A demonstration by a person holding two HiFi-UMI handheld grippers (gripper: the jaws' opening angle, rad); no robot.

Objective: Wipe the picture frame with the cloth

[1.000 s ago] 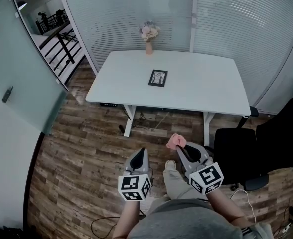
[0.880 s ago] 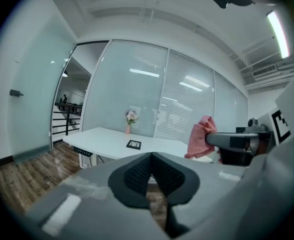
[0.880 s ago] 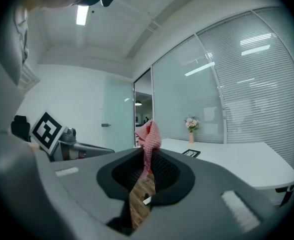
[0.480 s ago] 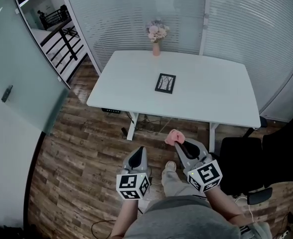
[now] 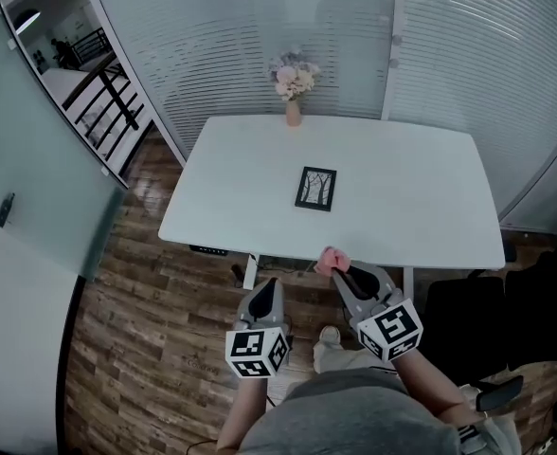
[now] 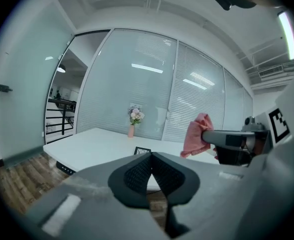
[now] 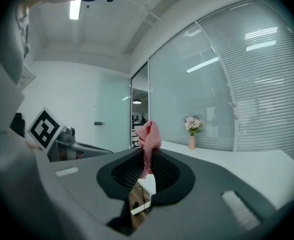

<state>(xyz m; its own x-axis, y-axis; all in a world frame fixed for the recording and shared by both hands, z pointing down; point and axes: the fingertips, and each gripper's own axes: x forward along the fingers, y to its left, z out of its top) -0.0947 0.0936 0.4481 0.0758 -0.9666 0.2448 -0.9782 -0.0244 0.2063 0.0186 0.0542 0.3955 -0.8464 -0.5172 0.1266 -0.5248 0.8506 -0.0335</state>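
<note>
Closer now: white rectangular surface (image 5: 402,197) fills more of head view; left gripper (image 5: 267,290) and right gripper (image 5: 343,273) short of its near edge. Small black-edged picture frame (image 5: 315,189) lies flat mid-surface, untouched.
Left gripper view: jaws together, empty, probably spare for steadying.
Right gripper view: clamped on bunched pink cloth (image 7: 148,136), carried ready for wiping.

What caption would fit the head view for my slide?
Right tongs hold a pink cloth short of the white table; picture frame lies flat mid-table; left tongs shut, empty.
</note>
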